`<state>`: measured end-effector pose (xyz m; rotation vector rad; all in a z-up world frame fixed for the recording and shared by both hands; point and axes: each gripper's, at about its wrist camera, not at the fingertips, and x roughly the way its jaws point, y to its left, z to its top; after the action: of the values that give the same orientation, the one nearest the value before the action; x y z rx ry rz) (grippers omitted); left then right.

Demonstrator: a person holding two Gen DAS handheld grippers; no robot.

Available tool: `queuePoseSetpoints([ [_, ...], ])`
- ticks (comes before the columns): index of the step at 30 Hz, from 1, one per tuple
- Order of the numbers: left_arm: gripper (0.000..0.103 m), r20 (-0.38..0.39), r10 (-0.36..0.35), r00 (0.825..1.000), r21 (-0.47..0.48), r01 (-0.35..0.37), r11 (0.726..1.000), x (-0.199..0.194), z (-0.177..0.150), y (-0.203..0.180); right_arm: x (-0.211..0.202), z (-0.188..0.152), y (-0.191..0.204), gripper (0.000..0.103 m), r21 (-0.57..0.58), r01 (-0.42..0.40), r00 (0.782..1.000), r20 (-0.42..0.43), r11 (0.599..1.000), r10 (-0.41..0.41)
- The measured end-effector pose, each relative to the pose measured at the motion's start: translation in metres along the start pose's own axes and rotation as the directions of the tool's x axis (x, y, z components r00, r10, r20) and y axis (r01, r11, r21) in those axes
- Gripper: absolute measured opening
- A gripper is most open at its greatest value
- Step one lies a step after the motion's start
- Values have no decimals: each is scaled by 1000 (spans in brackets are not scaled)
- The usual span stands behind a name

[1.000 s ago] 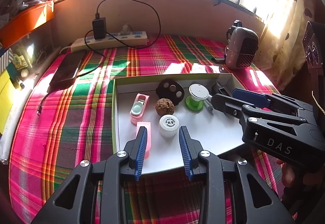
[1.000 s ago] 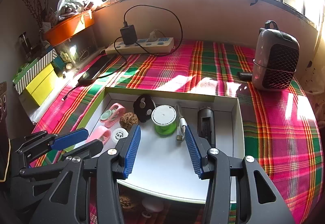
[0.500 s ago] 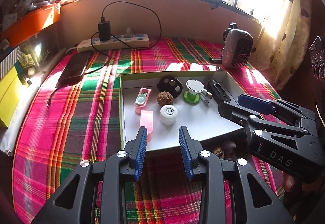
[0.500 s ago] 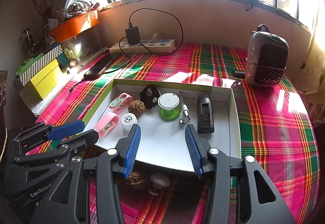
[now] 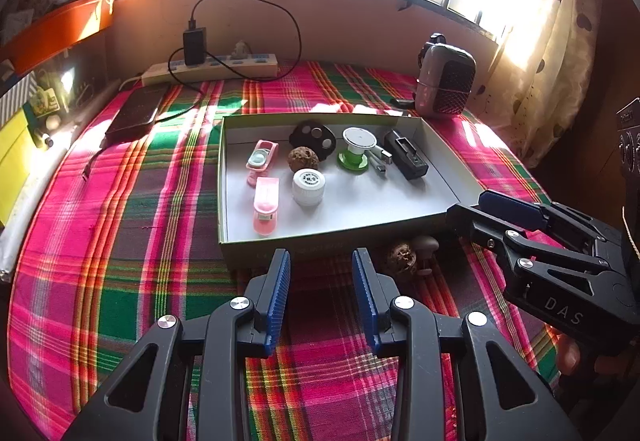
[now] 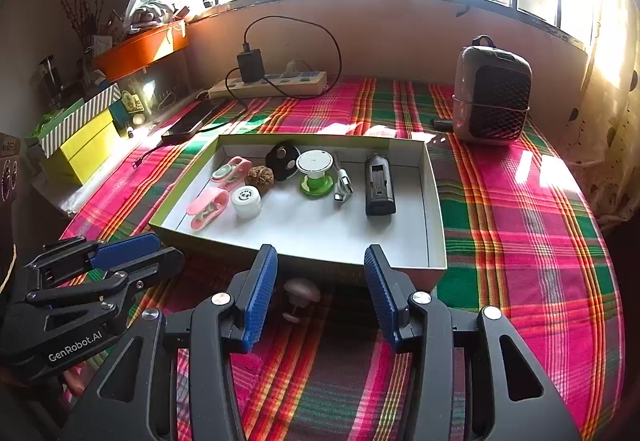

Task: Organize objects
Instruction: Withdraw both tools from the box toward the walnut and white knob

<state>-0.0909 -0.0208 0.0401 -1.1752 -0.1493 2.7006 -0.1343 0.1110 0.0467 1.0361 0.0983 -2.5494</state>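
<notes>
A shallow white box (image 5: pixel 448 177) (image 6: pixel 434 209) sits on the plaid cloth. Inside it lie two pink clips (image 5: pixel 265 203) (image 6: pixel 208 207), a white cap (image 5: pixel 308 185) (image 6: pixel 247 200), a brown walnut (image 5: pixel 303 159) (image 6: pixel 260 174), a black disc (image 5: pixel 314 137), a green-and-white spool (image 5: pixel 356 149) (image 6: pixel 315 173), a USB plug (image 6: pixel 343 185) and a black case (image 5: pixel 406 159) (image 6: pixel 378 185). On the cloth in front of the box lie another walnut (image 5: pixel 402 257) and a small mushroom-shaped knob (image 5: pixel 425 245) (image 6: pixel 300 295). My left gripper (image 5: pixel 320 269) (image 6: pixel 132 253) stands open and empty before the box's near wall. My right gripper (image 6: pixel 320 273) (image 5: pixel 480 207) is open, empty, above the knob.
A power strip (image 5: pixel 212 67) with a black charger, a dark phone (image 5: pixel 138 113) and a small grey heater (image 6: pixel 492 95) stand behind the box. Yellow and striped boxes (image 6: pixel 80 137) line the left edge. A curtain (image 5: pixel 552 41) hangs at the right.
Both grippers have drawn back from over the box toward the near side. The walnut and the knob in front of the box have come into view.
</notes>
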Motion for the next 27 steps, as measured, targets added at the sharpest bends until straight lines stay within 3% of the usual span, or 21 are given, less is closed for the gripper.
queuePoseSetpoints([
  [16,35,-85,-133,987,41,137,990,22,-7,-31,-4,-32,-21,47,32,63,997,-43,997,-62],
  [27,35,-120,-110,987,52,117,992,43,-1,-50,-5,-39,-40,47,75,74,996,-56,994,-69],
])
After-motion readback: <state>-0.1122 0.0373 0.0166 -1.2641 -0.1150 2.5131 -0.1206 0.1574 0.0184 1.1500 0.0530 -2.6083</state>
